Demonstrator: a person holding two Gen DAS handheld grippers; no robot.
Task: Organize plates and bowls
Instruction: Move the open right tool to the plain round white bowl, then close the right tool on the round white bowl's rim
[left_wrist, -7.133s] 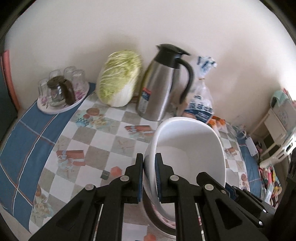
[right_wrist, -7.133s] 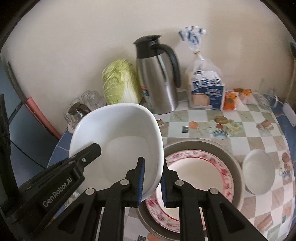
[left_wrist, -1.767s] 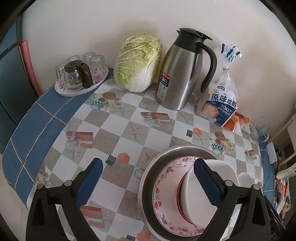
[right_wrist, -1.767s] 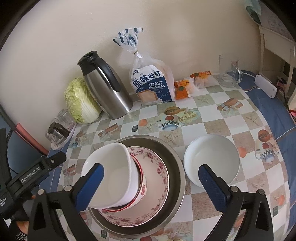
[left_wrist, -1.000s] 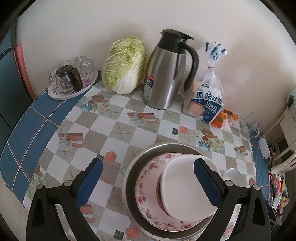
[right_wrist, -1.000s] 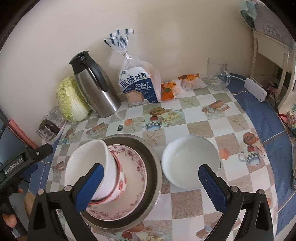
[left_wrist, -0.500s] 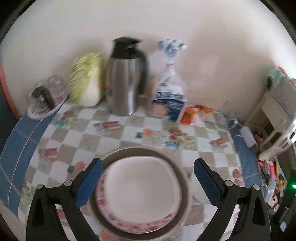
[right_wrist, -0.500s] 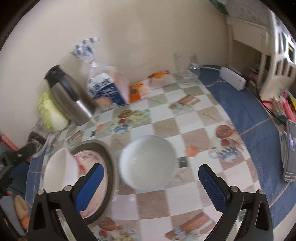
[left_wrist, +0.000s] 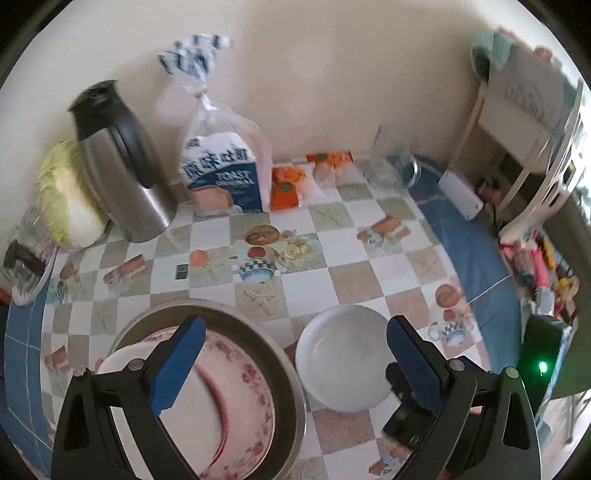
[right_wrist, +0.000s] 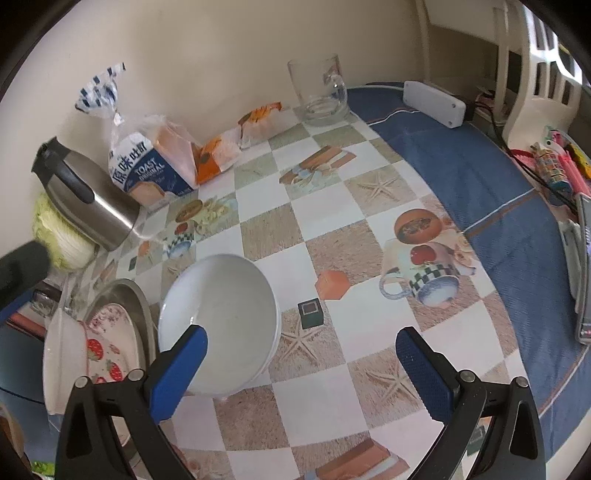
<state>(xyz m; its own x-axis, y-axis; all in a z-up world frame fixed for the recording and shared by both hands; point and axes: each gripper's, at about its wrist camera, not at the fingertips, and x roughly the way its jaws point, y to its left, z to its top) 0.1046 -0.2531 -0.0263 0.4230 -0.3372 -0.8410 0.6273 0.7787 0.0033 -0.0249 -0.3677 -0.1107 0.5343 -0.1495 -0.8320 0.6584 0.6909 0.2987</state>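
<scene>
A round white bowl (left_wrist: 343, 358) stands by itself on the checked tablecloth, just right of a metal basin (left_wrist: 288, 369). In the basin lies a pink floral plate (left_wrist: 243, 387), and on it a square white bowl (right_wrist: 59, 362) rests in a strawberry-print bowl (right_wrist: 99, 354). My left gripper (left_wrist: 295, 354) is open above the gap between the basin and the round bowl. My right gripper (right_wrist: 299, 358) is open too, its left finger over the round white bowl (right_wrist: 221, 317). Neither holds anything.
Along the wall stand a cabbage (left_wrist: 66, 199), a steel jug (left_wrist: 114, 166), a bag of toast bread (left_wrist: 221, 173), orange snack packets (right_wrist: 218, 155) and a glass mug (right_wrist: 321, 88). A white power adapter (right_wrist: 434, 98) lies on the blue border.
Both grippers let go of the square white bowl, which now sits stacked on the plate. Both have since swung right, bringing the round white bowl toward the middle of both views.
</scene>
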